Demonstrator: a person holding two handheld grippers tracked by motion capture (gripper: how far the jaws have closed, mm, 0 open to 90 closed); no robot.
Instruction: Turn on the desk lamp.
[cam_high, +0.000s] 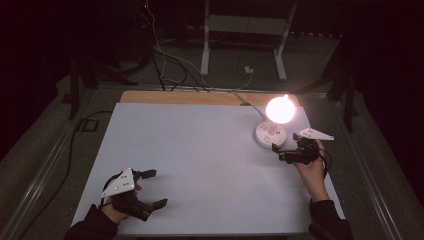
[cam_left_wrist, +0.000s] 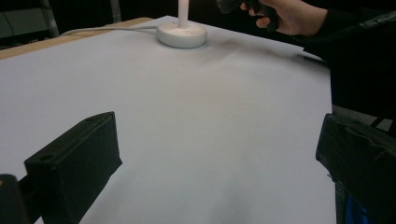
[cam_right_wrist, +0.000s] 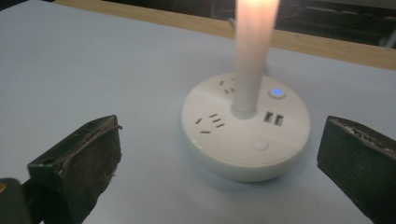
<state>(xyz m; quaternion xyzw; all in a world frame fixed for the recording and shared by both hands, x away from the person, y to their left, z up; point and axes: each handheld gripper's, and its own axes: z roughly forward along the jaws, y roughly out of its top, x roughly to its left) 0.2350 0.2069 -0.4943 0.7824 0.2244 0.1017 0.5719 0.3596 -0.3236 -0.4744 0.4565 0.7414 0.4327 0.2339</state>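
Lamp base (cam_right_wrist: 246, 133) just ahead of right tool (cam_right_wrist: 219, 163), jaws apart.

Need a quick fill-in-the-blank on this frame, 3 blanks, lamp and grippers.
1. The lamp on the round white base is switched ____.
2. The small light on the base glows ____.
3. The right gripper sits just short of the base with its jaws ____; the left gripper rests near the table's front edge.

Missing words: on; blue; open
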